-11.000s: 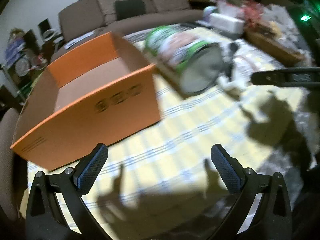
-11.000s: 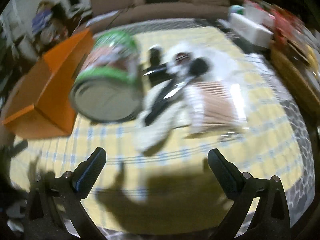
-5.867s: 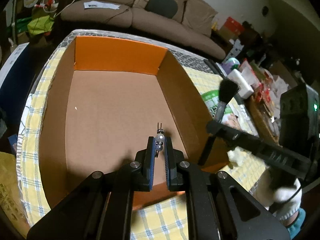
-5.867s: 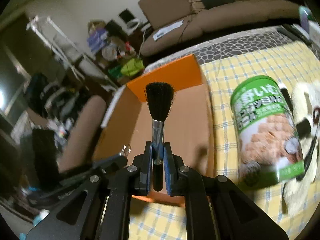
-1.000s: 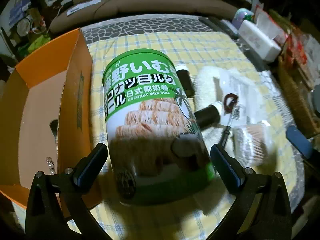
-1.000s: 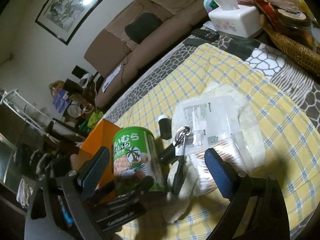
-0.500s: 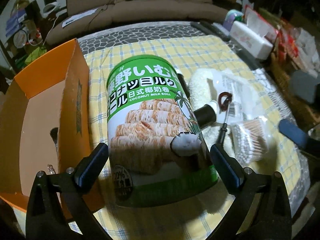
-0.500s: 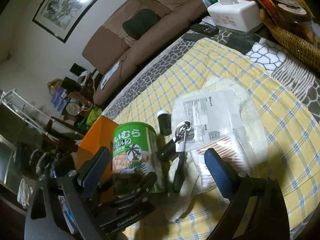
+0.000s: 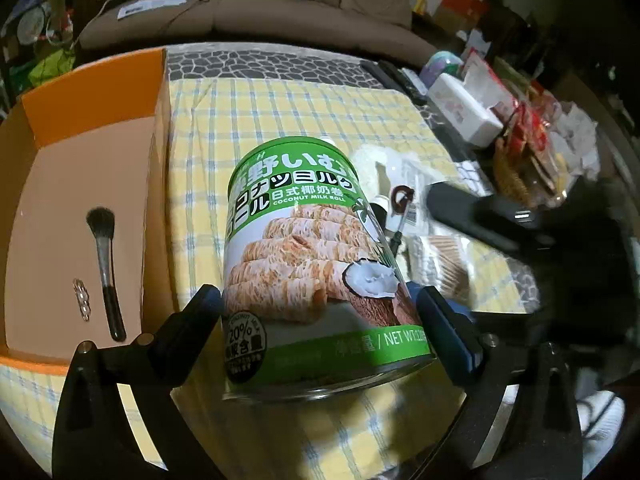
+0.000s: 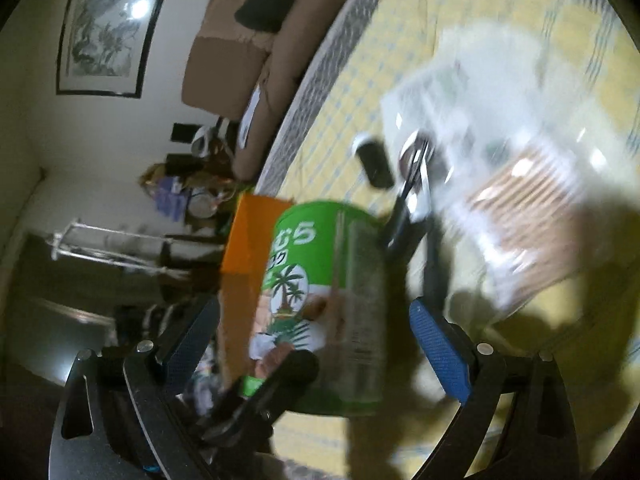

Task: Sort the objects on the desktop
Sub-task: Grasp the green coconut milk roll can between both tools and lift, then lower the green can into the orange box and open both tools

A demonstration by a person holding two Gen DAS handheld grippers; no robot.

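A green coconut milk roll can [image 9: 316,264] stands on the yellow checked tablecloth, tilted. My left gripper [image 9: 320,312] is shut on the can, one pad on each side near its base. The can also shows in the blurred right wrist view [image 10: 324,304]. My right gripper [image 10: 316,336] is open and empty just in front of the can, beside the left gripper's finger [image 10: 276,376]. The orange cardboard box [image 9: 92,92] on the left holds a black makeup brush [image 9: 105,268] and a small beaded clip [image 9: 81,299].
Right of the can lie a white towel [image 9: 368,160], a plastic bag of cotton swabs [image 9: 444,260], a black-handled tool with a ring [image 9: 400,208] and a dark bottle [image 10: 372,160]. A tissue box [image 9: 464,108] and snack basket sit at the far right. A brown sofa is behind.
My left gripper has closed in around the can and gripped it. My right gripper has swung down and close to the can; its view is now blurred.
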